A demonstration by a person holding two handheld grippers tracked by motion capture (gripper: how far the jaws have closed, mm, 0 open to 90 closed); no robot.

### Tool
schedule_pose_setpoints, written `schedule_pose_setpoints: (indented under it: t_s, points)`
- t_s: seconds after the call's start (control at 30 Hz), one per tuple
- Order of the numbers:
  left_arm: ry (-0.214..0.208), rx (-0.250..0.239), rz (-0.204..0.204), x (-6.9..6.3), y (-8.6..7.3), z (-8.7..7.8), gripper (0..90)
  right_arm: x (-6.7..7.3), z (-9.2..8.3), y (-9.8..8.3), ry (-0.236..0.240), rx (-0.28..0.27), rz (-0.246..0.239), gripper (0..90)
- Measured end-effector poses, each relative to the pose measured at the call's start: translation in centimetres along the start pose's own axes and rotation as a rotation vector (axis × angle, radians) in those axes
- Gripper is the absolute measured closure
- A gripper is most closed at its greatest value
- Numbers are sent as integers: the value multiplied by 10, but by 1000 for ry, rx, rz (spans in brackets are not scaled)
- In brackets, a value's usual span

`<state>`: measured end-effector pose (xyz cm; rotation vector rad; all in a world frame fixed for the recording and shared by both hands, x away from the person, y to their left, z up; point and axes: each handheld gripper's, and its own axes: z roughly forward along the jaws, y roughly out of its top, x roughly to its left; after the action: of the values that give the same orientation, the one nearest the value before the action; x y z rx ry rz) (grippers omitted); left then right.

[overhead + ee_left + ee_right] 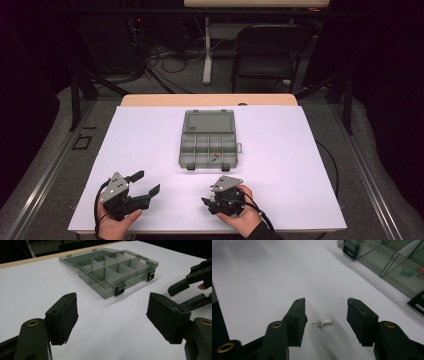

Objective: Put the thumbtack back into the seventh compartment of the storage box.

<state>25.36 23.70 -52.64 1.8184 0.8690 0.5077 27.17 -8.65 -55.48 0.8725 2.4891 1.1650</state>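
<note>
Bench: white sheet over the bench [150,150], dark room and a folding chair [267,50] behind.
Box: grey compartment box [207,140] lies lid-open mid-bench — a green pin [405,272] and a red one in one cell.
Pushpin: white pushpin [324,322] lies flat on the sheet, between the right claw's jaws, untouched.
Right claw [325,315]: half open, low over the pin.
Left claw [111,315]: wide, holding nothing — near the front edge.

An open compartment box [208,142] sits at the middle of the worktop [150,130], lid toward the far edge. Two small pins [215,158] lie in a near-row compartment. A pushpin [324,322] lies on the worktop between the jaws of the right hand-held gripper [327,318], near the near edge. The left hand-held gripper [144,183] rests toward the near left corner.
</note>
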Motion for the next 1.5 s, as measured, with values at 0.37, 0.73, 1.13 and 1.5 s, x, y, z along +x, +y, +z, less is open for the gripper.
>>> schedule_pose_setpoints:
  t_s: [0.37, 0.73, 1.13, 1.5]
  points:
    - [0, 0, -1, 0, 0, 0, 245, -1, 9, -1, 21, 55, -1, 598]
    - [-1, 1, 1, 0, 0, 0, 246, -1, 8, -1, 16, 72, 3, 689]
    - [1, 1, 1, 1, 0, 0, 245, -2, 6, 0, 17, 69, 17, 692]
    - [-3, 0, -4, 0, 0, 1, 245, -3, -3, 7, 23, 45, 44, 693]
